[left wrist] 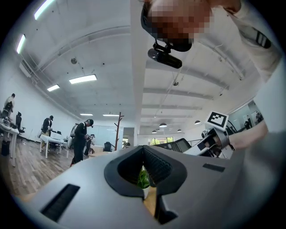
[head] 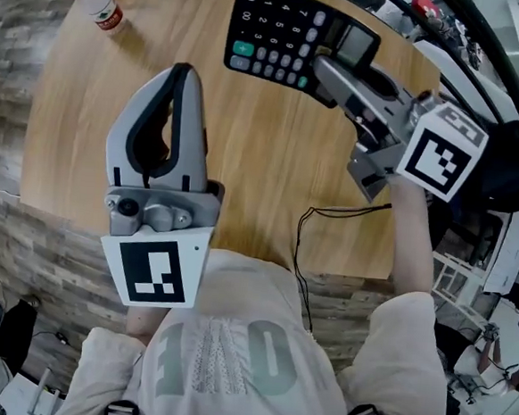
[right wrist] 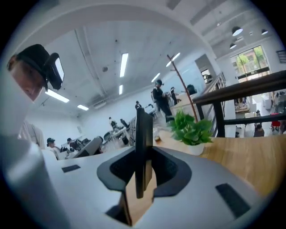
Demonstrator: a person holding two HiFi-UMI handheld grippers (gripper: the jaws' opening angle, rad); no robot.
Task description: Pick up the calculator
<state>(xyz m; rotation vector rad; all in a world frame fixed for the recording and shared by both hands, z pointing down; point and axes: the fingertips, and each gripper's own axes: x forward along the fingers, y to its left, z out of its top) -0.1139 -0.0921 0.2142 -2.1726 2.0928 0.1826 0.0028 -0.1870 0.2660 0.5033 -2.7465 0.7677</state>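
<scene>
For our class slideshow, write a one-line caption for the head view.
Right gripper grips the black calculator by its edge over the wooden table; left gripper holds nothing.

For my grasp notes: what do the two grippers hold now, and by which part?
The right gripper clamps the calculator by the edge beside its display; the left gripper holds nothing.

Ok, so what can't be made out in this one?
Calculator: display partly behind the right gripper in the head view; seen edge-on in the right gripper view, so the keys do not show.
Bottle: label print too small, head view.
Potted plant: only a sliver shows between the jaws in the left gripper view.
</scene>
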